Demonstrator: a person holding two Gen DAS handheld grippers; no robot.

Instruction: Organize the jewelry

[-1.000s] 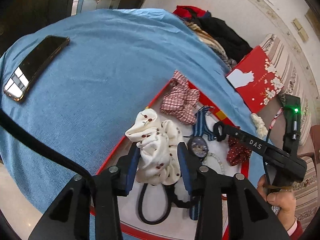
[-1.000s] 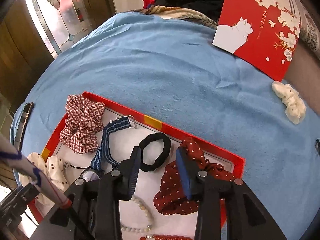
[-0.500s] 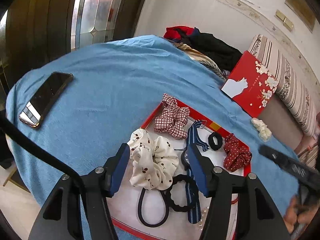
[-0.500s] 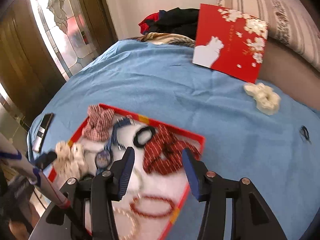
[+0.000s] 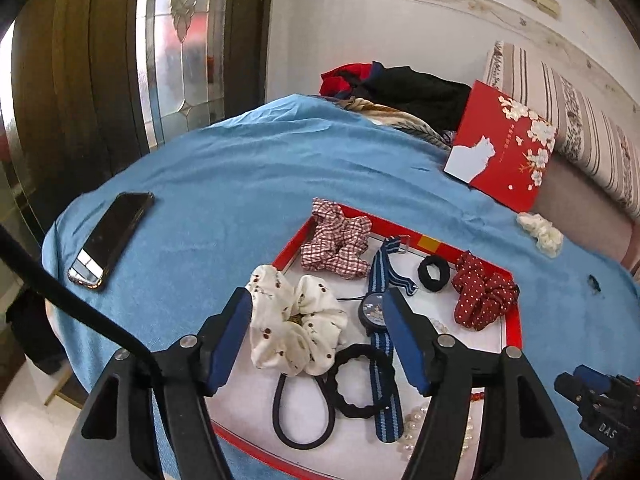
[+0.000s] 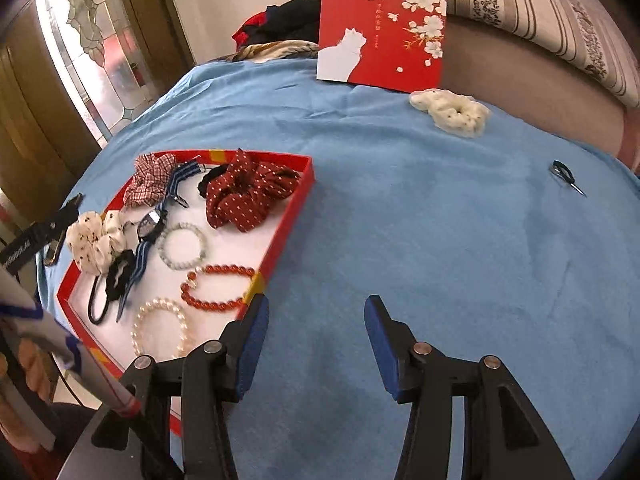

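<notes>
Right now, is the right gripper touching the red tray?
Apart. The right wrist view shows the right gripper open over bare blue cloth, with the red tray off to its left and cloth visible between the left finger and the tray's corner.

Home interior, living room or bedroom. Blue cloth spread over a soft surface; striped floral cushion behind it. Dark wooden door with leaded glass panel. Heap of clothes at the far edge. Smartphone lying on the cloth.
</notes>
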